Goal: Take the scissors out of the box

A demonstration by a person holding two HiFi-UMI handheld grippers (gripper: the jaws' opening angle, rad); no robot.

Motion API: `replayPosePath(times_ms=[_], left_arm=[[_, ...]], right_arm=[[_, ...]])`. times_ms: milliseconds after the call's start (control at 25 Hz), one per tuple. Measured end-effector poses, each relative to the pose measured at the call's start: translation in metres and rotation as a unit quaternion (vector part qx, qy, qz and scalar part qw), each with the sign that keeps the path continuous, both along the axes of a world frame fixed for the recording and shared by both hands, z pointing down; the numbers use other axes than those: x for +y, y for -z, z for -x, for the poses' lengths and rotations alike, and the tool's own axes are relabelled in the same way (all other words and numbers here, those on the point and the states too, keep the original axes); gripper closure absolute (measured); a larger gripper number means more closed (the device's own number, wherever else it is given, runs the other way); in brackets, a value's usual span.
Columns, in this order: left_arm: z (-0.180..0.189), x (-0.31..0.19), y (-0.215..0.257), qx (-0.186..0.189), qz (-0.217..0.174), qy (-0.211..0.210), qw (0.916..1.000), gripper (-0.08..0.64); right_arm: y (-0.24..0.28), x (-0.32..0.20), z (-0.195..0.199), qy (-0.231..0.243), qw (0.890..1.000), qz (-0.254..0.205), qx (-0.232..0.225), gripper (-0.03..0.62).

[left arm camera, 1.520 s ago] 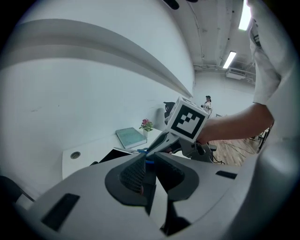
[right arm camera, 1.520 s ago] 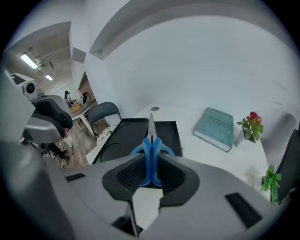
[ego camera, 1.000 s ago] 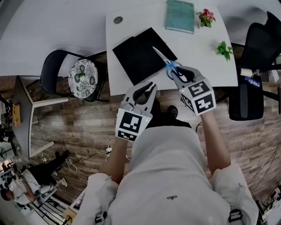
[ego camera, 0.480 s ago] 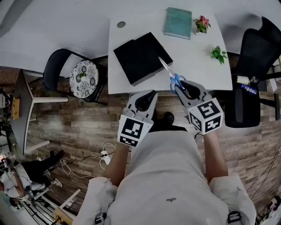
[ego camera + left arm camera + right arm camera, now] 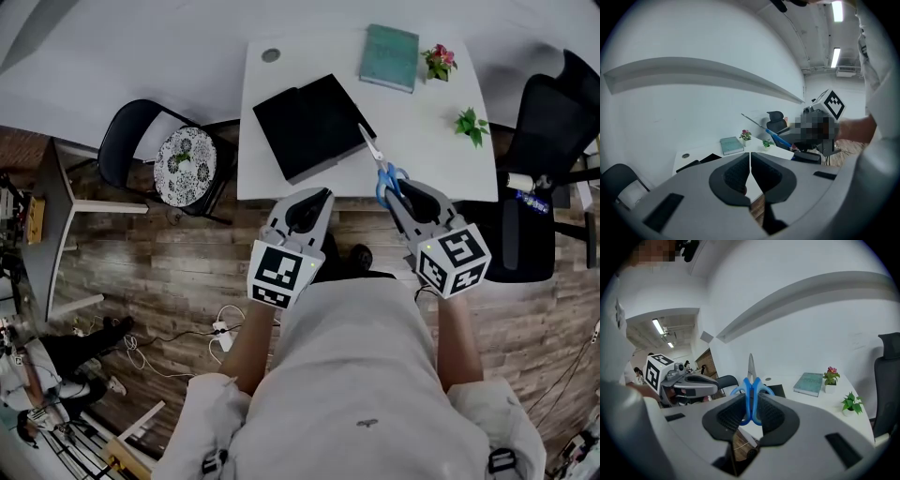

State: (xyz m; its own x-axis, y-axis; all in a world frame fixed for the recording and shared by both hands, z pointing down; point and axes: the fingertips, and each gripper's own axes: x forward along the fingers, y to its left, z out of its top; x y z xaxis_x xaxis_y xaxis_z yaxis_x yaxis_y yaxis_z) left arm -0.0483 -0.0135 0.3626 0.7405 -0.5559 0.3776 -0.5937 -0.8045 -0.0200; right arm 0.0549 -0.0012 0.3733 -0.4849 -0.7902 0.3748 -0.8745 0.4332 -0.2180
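Note:
Blue-handled scissors [image 5: 386, 174] hang above the white table's [image 5: 441, 155] front edge, blades pointing up and away toward the black box [image 5: 314, 125]. My right gripper [image 5: 396, 185] is shut on their handles; in the right gripper view the scissors [image 5: 750, 389] stand upright between its pads [image 5: 729, 413]. The flat black box lies on the table to the left of the scissors, apart from them. My left gripper [image 5: 322, 196] hovers off the table's front edge below the box, jaws shut on nothing. In the left gripper view the scissors [image 5: 779, 138] show at the right.
A teal book [image 5: 389, 57], a small flowering plant [image 5: 439, 62] and a green plant [image 5: 471, 123] stand at the table's back and right. A chair with a patterned cushion [image 5: 181, 160] is left of the table, a black office chair [image 5: 553, 122] right. Wooden floor lies below.
My right gripper has carried the scissors from over the box to the right and back toward the table's front edge. The left gripper has drawn back a little too.

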Motion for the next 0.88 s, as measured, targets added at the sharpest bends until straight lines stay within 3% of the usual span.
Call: replayPosePath(times_ms=[880], left_arm=[[-0.0045,0.0002,-0.0057,-0.008,0.005,0.001,1.0000,0.532]], right_arm=[[-0.0030,0.0013,0.0036,0.026,1.000,-0.001,-0.010,0.505]])
